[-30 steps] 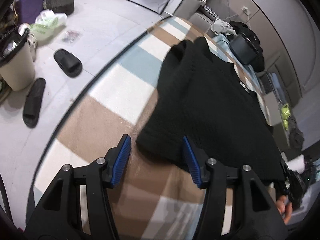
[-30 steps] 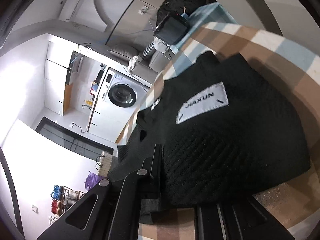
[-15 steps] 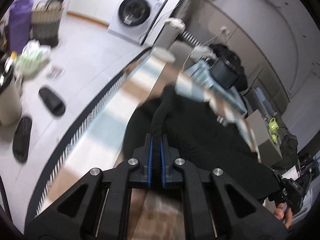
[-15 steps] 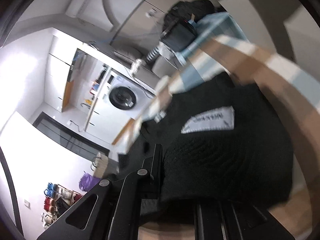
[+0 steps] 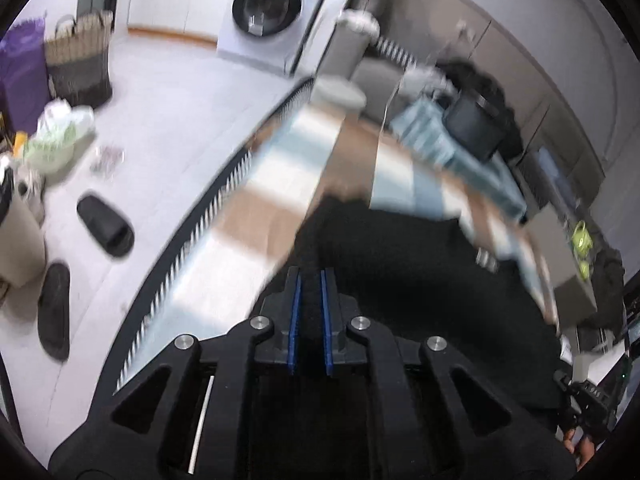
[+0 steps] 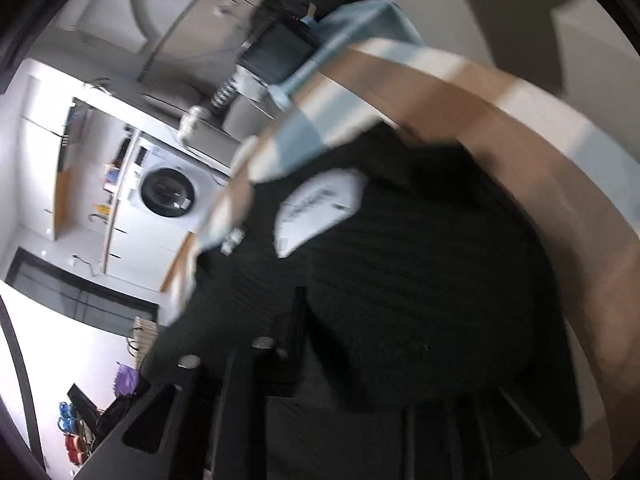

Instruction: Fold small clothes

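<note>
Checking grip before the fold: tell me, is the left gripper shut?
Shut: left gripper fingers pinch the black garment.

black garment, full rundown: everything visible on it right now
The black garment looks like a ribbed or textured knit, with a white patch whose lettering is too blurred to read. It lies bunched on a checked cloth of brown, white and pale blue. The left gripper pinches an edge between blue-padded fingers, shut on the fabric. The right gripper sits at the near edge with cloth draped over it, its grip hidden. Both views are motion-blurred.
</note>
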